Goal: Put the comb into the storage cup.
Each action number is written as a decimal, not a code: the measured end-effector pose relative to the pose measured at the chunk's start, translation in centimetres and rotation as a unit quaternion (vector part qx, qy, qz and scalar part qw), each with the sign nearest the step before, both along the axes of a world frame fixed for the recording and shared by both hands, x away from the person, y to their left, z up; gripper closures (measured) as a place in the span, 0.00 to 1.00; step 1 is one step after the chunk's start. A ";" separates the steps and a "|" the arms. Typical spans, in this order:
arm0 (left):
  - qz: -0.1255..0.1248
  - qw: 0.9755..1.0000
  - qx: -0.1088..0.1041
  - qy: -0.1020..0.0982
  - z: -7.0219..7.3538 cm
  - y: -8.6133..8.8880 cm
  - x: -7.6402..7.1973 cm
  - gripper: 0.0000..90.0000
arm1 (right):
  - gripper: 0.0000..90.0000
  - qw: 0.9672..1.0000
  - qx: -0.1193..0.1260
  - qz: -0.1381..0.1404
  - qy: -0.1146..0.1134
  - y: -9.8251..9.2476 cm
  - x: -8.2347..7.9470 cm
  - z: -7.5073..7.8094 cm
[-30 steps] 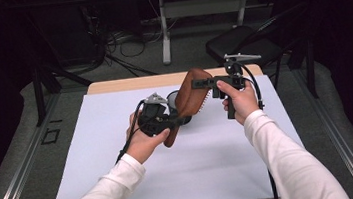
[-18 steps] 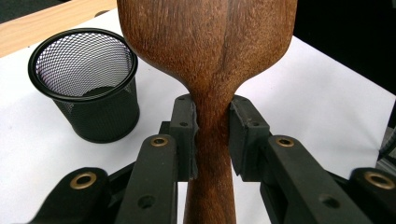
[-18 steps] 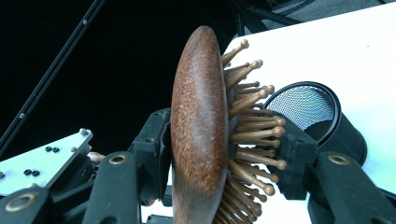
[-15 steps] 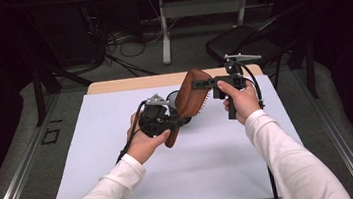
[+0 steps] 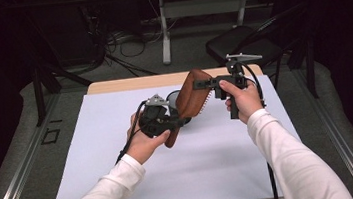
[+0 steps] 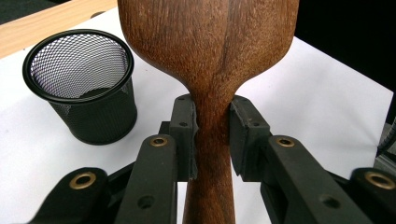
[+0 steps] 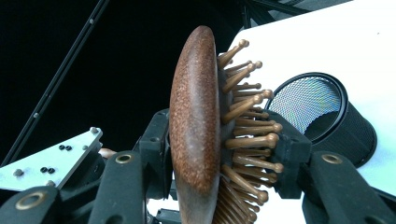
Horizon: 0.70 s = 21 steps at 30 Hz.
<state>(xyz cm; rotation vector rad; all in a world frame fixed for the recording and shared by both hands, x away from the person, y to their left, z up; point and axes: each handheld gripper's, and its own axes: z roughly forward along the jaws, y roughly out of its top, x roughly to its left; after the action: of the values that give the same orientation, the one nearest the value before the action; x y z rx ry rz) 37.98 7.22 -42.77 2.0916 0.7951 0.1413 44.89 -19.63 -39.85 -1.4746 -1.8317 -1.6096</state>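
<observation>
- A brown wooden paddle hairbrush with wooden bristle pins (image 5: 192,100) is held in the air above the white sheet-covered tabletop (image 5: 223,169), between the two grippers.
- The left gripper (image 5: 179,123) grips the hairbrush by the narrow neck of its handle; in the left gripper view its fingers (image 6: 183,135) press on both sides of the neck, just below where the wood widens into the head (image 6: 210,42).
- The right gripper (image 5: 202,85) takes the head of the hairbrush near its upper end. In the right gripper view one of its fingers (image 7: 156,149) lies against the smooth rounded back of the head (image 7: 196,121), and the other sits on the tips of the bristle pins (image 7: 247,140).
- The right gripper's fingers have just been closing, with the head of the hairbrush between them, and now clamp it narrowly.
- A round black wire-mesh cup (image 6: 84,88) stands upright on the tabletop just behind the hairbrush; in the high view its rim (image 5: 174,95) peeks out beside the head of the hairbrush, on the left gripper's side.
- The hairbrush stands tilted, handle end low towards the left hand (image 5: 144,141) and head high towards the right hand (image 5: 242,99).
- Both forearms wear white sleeves (image 5: 292,162).
</observation>
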 end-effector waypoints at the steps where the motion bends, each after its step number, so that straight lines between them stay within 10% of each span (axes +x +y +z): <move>1: 0.000 1.000 0.000 -0.001 0.0 0.0 0.0 0.81 | 0.55 1.000 0.001 0.001 0.001 0.0 0.0 0.0; 21: 0.004 1.000 -0.010 -0.002 -0.2 0.0 0.0 0.80 | 0.57 1.000 0.013 -0.005 0.012 -0.1 0.1 -0.2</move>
<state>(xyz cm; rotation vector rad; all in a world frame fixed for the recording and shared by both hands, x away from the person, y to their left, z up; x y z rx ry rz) 37.94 7.26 -42.97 2.0688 0.7987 0.1416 44.97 -19.77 -40.02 -1.4869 -1.7868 -1.6074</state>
